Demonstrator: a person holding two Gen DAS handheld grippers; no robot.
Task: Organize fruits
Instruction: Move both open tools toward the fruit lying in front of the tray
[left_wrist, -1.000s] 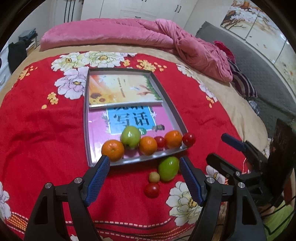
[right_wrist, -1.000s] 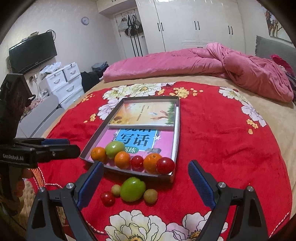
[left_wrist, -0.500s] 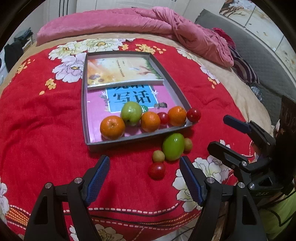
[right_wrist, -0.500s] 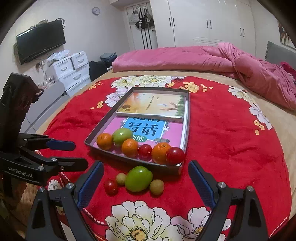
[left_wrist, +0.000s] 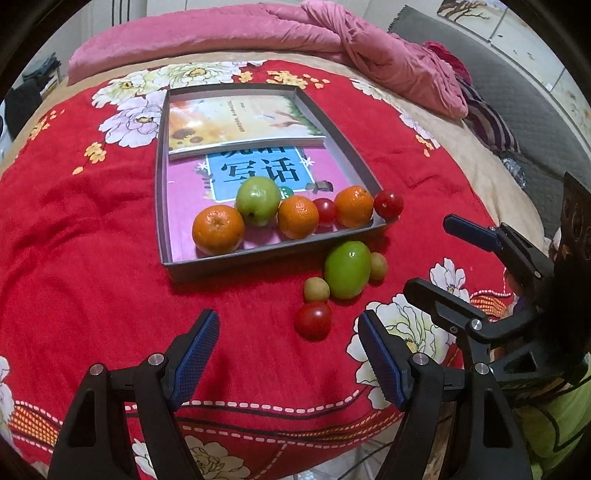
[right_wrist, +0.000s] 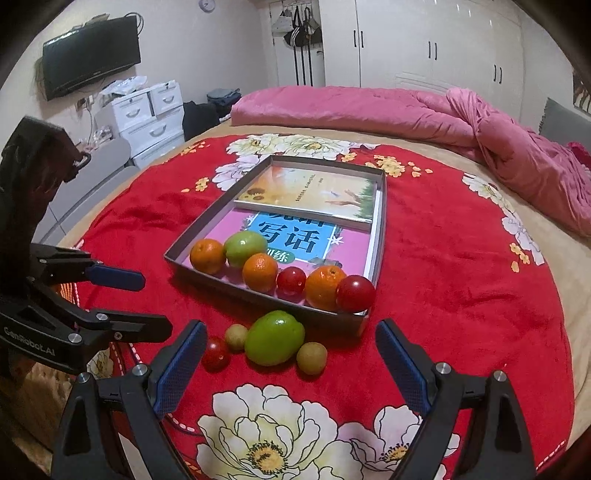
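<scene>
Beside the tray (left_wrist: 258, 258), loose fruit (left_wrist: 347, 269).

Near bed: bare red blanket (left_wrist: 92, 266) before both open grippers — free.
Loose fruit: tomato (left_wrist: 313, 320), green fruit (left_wrist: 347, 269) and two small fruits huddle just beside the tray (left_wrist: 164, 221) wall.
Tray front: fruit row (right_wrist: 280, 273) fills it — books (right_wrist: 306, 195) behind.
</scene>
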